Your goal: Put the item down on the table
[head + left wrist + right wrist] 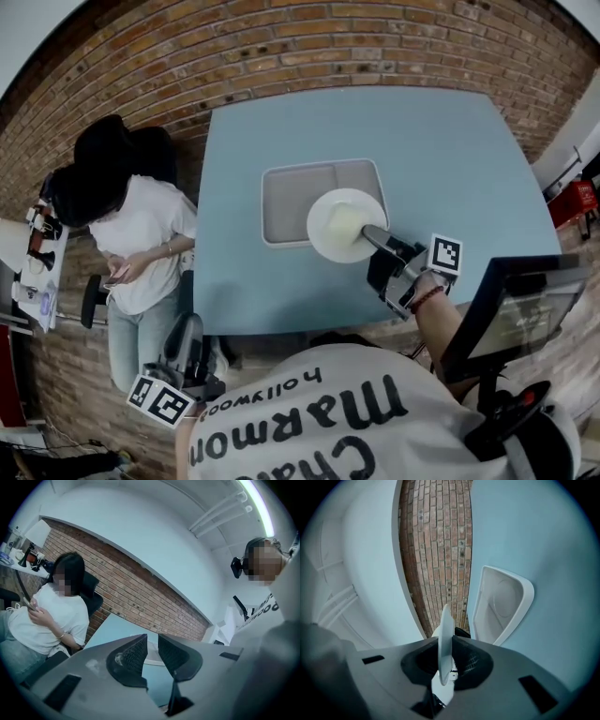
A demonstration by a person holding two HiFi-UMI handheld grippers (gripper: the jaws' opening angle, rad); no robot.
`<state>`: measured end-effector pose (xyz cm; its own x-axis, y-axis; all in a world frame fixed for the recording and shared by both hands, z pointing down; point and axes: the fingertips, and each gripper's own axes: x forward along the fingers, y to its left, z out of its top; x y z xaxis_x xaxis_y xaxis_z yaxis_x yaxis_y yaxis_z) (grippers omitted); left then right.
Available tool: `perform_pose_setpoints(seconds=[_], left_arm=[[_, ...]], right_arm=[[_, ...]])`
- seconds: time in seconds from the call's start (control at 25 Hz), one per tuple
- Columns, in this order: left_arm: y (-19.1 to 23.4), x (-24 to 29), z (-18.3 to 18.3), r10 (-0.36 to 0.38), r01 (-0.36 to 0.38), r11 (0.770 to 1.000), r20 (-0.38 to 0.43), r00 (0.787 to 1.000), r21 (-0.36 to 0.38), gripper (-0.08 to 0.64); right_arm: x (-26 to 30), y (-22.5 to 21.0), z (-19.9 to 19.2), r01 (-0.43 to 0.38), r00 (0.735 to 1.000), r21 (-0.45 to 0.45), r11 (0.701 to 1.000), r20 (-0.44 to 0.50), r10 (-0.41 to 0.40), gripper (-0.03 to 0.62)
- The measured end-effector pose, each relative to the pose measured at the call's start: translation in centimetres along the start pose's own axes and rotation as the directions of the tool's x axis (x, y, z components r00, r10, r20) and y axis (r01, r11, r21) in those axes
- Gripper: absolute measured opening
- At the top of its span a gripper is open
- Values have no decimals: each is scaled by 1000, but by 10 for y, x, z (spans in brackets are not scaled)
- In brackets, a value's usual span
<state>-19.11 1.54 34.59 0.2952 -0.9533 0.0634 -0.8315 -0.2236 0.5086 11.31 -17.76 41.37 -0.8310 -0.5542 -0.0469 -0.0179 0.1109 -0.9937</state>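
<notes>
The right claw (446,660) is clamped on the rim of the round white plate (345,225), holding it over the near right corner of the rectangular grey tray (281,197) on the pale blue tabletop (422,159). The left claw (152,644) hangs low beside the tabletop's near edge, jaws slightly apart with nothing between them

Plate (345,225) covers tray (291,202) near right corner; plate rim buried between my right gripper (449,660) jaws; gripper body hides tray's near end
</notes>
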Motion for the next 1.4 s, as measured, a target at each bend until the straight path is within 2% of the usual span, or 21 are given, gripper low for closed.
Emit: perform_pose_setpoints(seconds=[0.12, 0.32, 1.0, 1.4], left_arm=[[-1, 15, -1, -30, 31, 1000, -22, 999, 6, 74], [1, 35, 0, -55, 58, 997, -60, 997, 55, 74], [29, 54, 1, -24, 22, 1000, -88, 996, -22, 74], [48, 97, 0, -84, 77, 995, -125, 989, -64, 74]], right_arm=[[0, -3, 10, 17, 1000, -3, 1000, 16, -17, 44], [3, -8, 26, 32, 999, -4, 999, 43, -31, 44], [33, -27, 46, 100, 994, -19, 995, 41, -99, 44], [60, -35, 59, 158, 987, -78, 984, 34, -156, 44]])
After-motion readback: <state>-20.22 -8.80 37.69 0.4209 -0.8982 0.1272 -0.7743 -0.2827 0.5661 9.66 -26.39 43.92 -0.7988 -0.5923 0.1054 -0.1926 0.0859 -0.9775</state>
